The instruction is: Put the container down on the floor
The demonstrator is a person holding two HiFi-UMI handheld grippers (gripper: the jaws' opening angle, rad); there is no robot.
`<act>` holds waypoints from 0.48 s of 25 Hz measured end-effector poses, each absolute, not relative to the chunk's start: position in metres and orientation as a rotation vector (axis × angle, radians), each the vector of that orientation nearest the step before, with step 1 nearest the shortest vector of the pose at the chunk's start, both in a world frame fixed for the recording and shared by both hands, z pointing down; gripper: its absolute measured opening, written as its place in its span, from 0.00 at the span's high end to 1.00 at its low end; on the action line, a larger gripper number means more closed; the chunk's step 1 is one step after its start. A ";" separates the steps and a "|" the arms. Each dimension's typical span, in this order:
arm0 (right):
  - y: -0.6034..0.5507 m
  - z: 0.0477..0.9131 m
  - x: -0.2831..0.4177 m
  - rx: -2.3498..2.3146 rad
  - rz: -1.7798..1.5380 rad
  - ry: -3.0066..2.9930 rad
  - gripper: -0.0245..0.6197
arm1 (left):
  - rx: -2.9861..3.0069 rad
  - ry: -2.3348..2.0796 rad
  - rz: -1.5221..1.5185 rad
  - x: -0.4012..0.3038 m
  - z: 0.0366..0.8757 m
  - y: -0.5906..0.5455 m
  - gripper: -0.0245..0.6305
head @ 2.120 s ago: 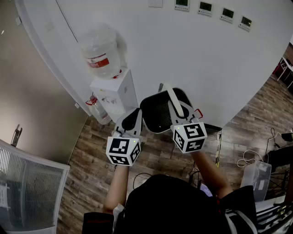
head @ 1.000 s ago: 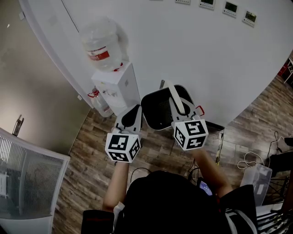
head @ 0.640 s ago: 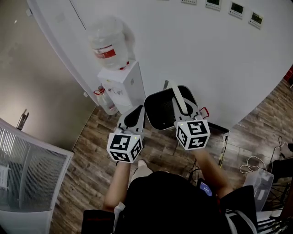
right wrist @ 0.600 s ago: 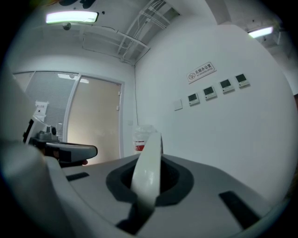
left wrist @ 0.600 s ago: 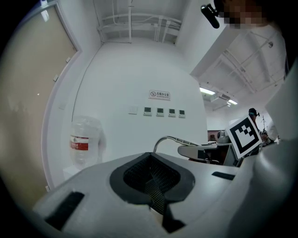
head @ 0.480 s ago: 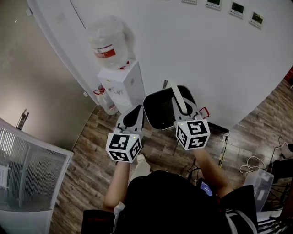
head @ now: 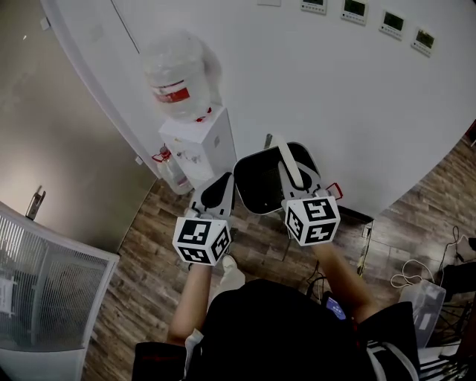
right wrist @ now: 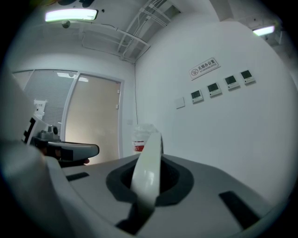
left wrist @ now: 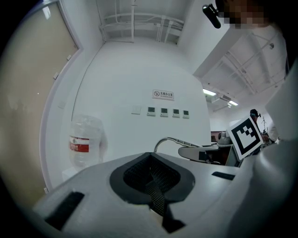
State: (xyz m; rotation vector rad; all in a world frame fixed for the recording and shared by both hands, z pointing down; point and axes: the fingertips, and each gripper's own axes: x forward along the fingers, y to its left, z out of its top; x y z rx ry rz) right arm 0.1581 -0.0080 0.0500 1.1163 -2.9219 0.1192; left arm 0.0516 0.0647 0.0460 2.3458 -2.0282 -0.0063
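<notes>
Above wood floor (head: pixel 149 257), right hand-held gripper (head: pixel 296 178) clamps container handle (head: pixel 287 158); left hand-held gripper (head: pixel 217 190) closed, empty.

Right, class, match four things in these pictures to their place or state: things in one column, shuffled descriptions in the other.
Things:
1. water bottle
2. container
3. left gripper
4. wall panels

Descriptions:
A. in a row high on the white wall
B. shut, holding nothing
C. upside down on the white dispenser
D. held by its white handle in the right gripper

Pairs: 1-C, 2-D, 3-B, 4-A
</notes>
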 end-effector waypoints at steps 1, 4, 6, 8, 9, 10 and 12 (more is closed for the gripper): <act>-0.011 0.049 0.154 1.117 0.117 -2.922 0.91 | 2.345 -2.028 -0.008 0.047 0.046 0.062 0.94; -0.021 0.048 0.138 1.121 0.115 -2.924 0.91 | 2.342 -2.023 -0.015 0.031 0.047 0.052 0.94; -0.029 0.049 0.128 1.124 0.121 -2.920 0.91 | 2.342 -2.015 -0.018 0.021 0.049 0.044 0.94; -0.038 0.052 0.117 1.126 0.130 -2.912 0.91 | 2.343 -2.001 -0.014 0.011 0.052 0.034 0.94; -0.042 0.053 0.112 1.128 0.135 -2.908 0.91 | 2.344 -1.995 -0.011 0.005 0.053 0.030 0.94; -0.046 0.053 0.107 1.131 0.139 -2.904 0.91 | 2.344 -1.989 -0.010 -0.001 0.054 0.026 0.94; -0.054 0.054 0.096 1.141 0.143 -2.900 0.91 | 2.342 -1.982 -0.012 -0.014 0.055 0.017 0.94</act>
